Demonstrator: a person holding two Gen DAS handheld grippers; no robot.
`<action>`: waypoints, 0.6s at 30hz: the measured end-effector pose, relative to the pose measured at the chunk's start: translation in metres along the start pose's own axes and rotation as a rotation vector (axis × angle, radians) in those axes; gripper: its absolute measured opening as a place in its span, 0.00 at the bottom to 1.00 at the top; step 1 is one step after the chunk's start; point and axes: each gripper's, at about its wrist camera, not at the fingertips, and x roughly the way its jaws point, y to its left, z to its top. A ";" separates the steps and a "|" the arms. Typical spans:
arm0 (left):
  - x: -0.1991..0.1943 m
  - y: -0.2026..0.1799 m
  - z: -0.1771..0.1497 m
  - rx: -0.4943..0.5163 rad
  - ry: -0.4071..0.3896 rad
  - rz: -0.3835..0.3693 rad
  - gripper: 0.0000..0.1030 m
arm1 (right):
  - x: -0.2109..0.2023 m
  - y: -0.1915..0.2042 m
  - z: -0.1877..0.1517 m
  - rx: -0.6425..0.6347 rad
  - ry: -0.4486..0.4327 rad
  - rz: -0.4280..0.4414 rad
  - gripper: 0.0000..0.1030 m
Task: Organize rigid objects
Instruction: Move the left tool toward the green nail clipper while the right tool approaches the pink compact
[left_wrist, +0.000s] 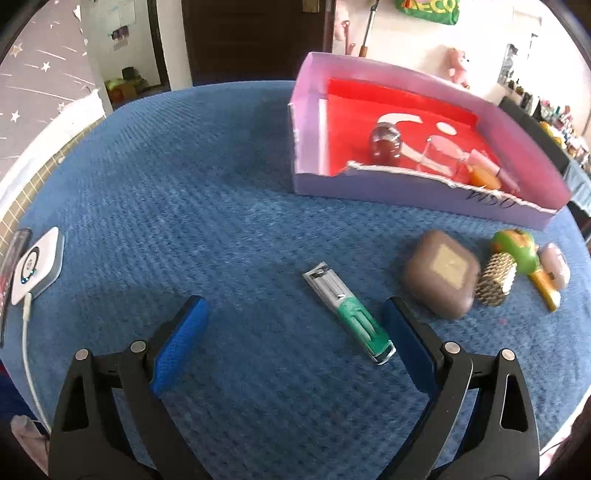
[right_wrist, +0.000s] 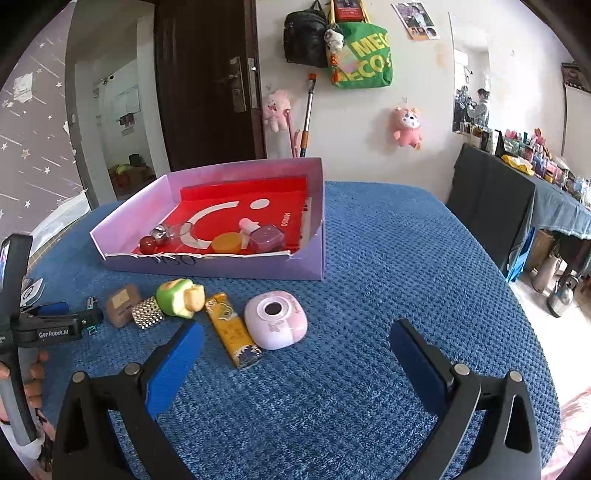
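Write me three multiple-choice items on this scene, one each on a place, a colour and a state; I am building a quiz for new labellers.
1. Where does the silver nail clipper with the green handle lie?
A. inside the tray
B. on the blue textured cloth, between the left gripper's fingers
C. on the white charger

2. What colour is the liner of the shallow lilac cardboard tray?
A. red
B. yellow
C. black

3. How do the jaws of the right gripper stand?
A. shut on the lighter
B. shut on nothing
C. open, holding nothing

Answers: 1 B, the left gripper brackets it on the blue textured cloth. 2 A, the red liner shows. 3 C, wide apart over bare cloth.
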 end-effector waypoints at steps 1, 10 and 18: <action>-0.002 0.004 -0.001 0.003 -0.003 -0.007 0.94 | 0.001 -0.001 0.000 0.004 0.003 0.001 1.00; -0.012 0.034 -0.012 0.012 -0.002 0.011 0.94 | 0.020 0.003 0.006 -0.009 0.043 -0.019 1.00; -0.012 0.015 -0.008 0.059 -0.031 -0.043 0.92 | 0.038 0.002 0.006 0.040 0.105 -0.069 0.93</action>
